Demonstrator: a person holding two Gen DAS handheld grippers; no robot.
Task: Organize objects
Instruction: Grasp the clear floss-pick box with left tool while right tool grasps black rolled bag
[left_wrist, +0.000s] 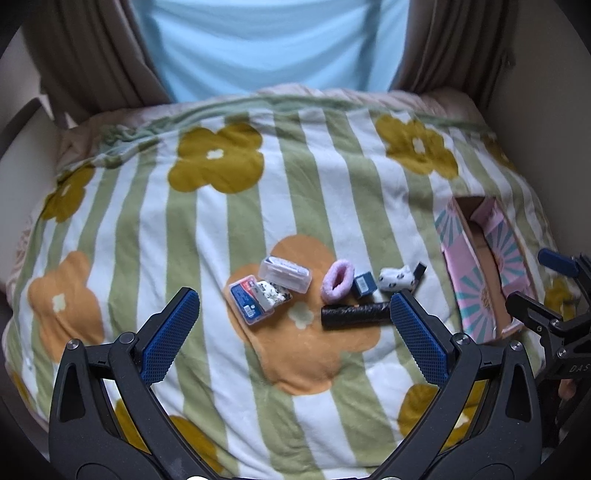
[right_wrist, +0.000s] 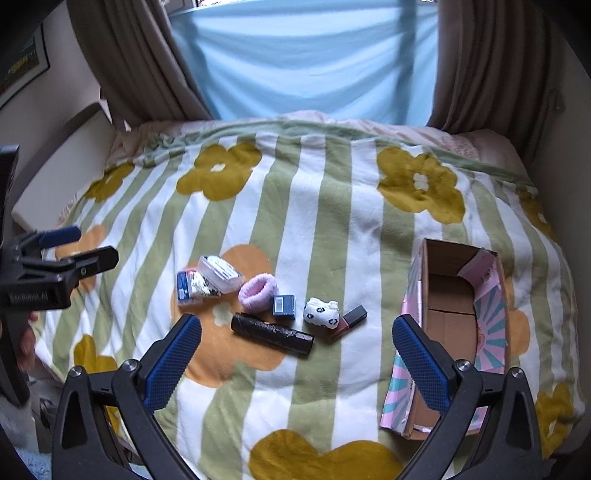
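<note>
Small objects lie in a cluster on the flowered blanket: a clear plastic case (left_wrist: 284, 274) (right_wrist: 220, 273), a blue card box (left_wrist: 248, 302) (right_wrist: 183, 286), a pink scrunchie (left_wrist: 336, 283) (right_wrist: 258, 290), a small blue box (left_wrist: 363, 284) (right_wrist: 284, 305), a white spotted sock ball (left_wrist: 396, 277) (right_wrist: 321, 312), a black roll (left_wrist: 355, 313) (right_wrist: 272, 333) and a dark lipstick (right_wrist: 349, 320). An open empty cardboard box (left_wrist: 480, 266) (right_wrist: 448, 325) lies to the right. My left gripper (left_wrist: 294, 317) is open above the cluster. My right gripper (right_wrist: 296, 345) is open, hovering near the roll.
The striped flowered blanket (right_wrist: 332, 221) covers a bed. Curtains (right_wrist: 140, 59) and a light blue sheet (right_wrist: 303, 55) hang behind. A white ledge (right_wrist: 55, 177) runs along the left side. Each gripper shows at the other view's edge.
</note>
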